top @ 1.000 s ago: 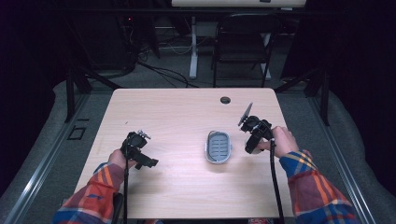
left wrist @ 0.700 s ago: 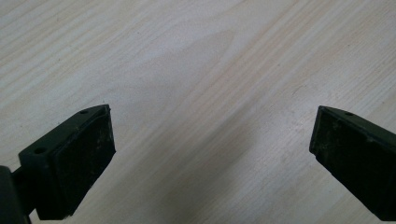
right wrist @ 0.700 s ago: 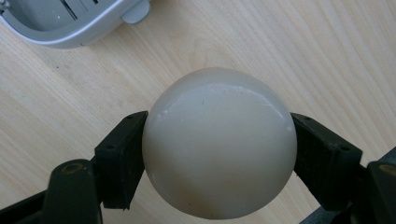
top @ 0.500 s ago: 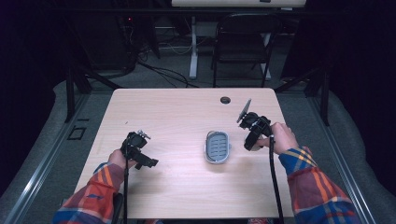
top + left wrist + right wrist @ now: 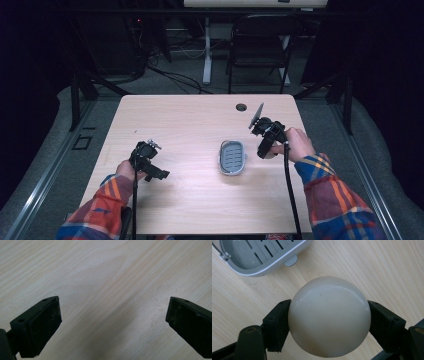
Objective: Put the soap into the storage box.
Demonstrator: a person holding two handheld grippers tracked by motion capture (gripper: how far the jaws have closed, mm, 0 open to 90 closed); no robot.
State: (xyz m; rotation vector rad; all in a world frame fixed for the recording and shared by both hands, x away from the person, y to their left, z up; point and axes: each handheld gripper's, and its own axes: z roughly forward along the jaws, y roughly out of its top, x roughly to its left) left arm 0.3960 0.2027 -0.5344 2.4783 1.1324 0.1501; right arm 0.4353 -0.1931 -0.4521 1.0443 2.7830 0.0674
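A grey slotted soap dish [image 5: 232,157] lies on the light wooden table [image 5: 200,120], right of centre. My right gripper [image 5: 263,150] hovers just right of the dish, shut on a rounded cream soap bar [image 5: 329,316]; the two black jaws press its sides. The dish's rim [image 5: 265,263] appears at the upper left of the right gripper view, slots visible, nothing inside. My left gripper [image 5: 152,172] is low over the table's left front area. In the left gripper view, its fingers [image 5: 40,325] stand wide apart with only bare wood between them.
A small round cable hole [image 5: 241,107] sits near the table's far edge. Behind the table stand a dark folding chair [image 5: 260,50] and a white desk leg [image 5: 207,50], with cables on the floor. Plaid sleeves [image 5: 340,200] come in from the bottom.
My right gripper with the soap has shifted slightly up and away from the table's front. The left gripper has stayed put.
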